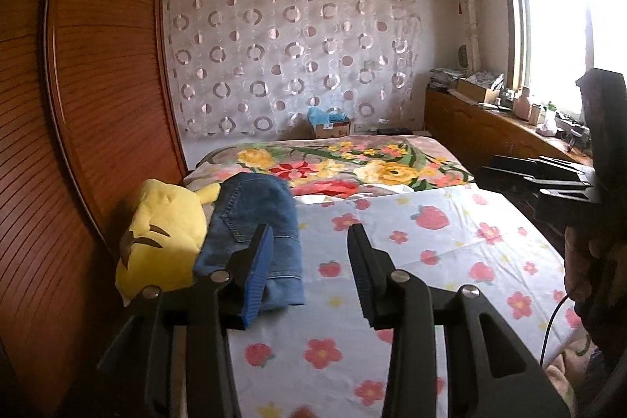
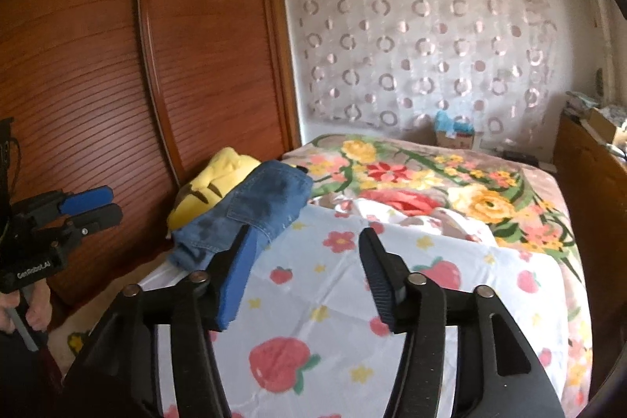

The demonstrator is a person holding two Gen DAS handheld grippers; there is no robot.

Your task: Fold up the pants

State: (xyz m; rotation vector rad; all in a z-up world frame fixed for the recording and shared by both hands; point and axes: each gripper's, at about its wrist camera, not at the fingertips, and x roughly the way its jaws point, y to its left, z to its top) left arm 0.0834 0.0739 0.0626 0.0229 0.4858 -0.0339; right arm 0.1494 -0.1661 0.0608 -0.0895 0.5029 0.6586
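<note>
The pants are blue jeans (image 1: 254,218), folded into a compact bundle at the left edge of the bed and leaning on a yellow plush toy (image 1: 164,237). My left gripper (image 1: 311,234) hovers just this side of the bundle, open, with nothing between its fingers. In the right wrist view the folded jeans (image 2: 258,206) lie ahead and left of my right gripper (image 2: 305,234), which is open and empty above the sheet. Each gripper also shows in the other's view: the right gripper (image 1: 509,179) at the right edge, the left gripper (image 2: 115,203) at the left edge.
A white sheet (image 1: 431,253) with strawberries and flowers covers the near bed, and a floral blanket (image 1: 352,163) covers the far part. A wooden slatted wardrobe (image 1: 98,85) stands close on the left. A low wooden cabinet (image 1: 470,124) with clutter runs under the window. A cardboard box (image 1: 331,128) sits beyond the bed.
</note>
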